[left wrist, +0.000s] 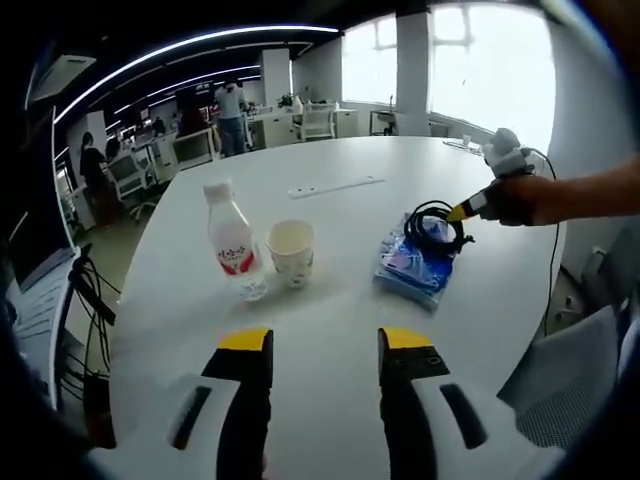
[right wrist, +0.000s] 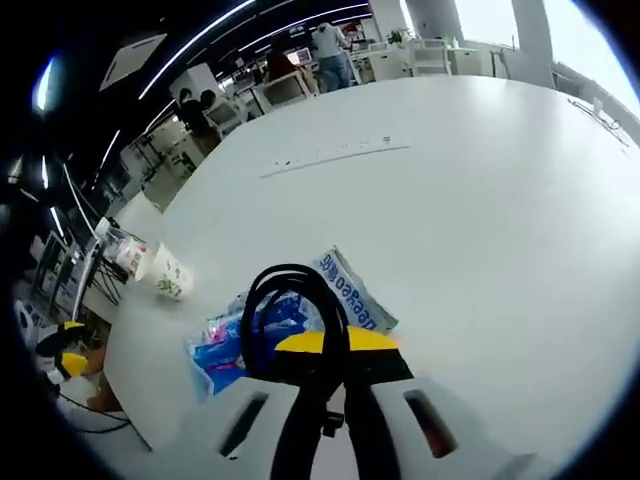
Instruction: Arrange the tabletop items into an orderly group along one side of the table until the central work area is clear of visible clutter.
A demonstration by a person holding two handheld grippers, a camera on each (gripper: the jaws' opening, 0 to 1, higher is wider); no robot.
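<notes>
right tool grips the black cable over the blue packet

in the left gripper view, the left tool [left wrist: 327, 342] hovers above the white worktop [left wrist: 340, 300] with its two yellow-tipped jaws spread apart and nothing between them. ahead of it stand a plastic bottle [left wrist: 231, 243] with a red and white label and, just beside it, a paper cup [left wrist: 291, 250]. to their right lies a blue packet [left wrist: 416, 262] with a coil of black cable [left wrist: 432, 225] resting on it. the right tool [left wrist: 468, 209], held by a hand [left wrist: 520, 198], has its jaws closed on the cable. in the right gripper view, the cable loop [right wrist: 290, 310] rises from the closed jaws, over the packet [right wrist: 300, 320]. a flat white strip [left wrist: 336, 187] lies farther along the worktop.
</notes>
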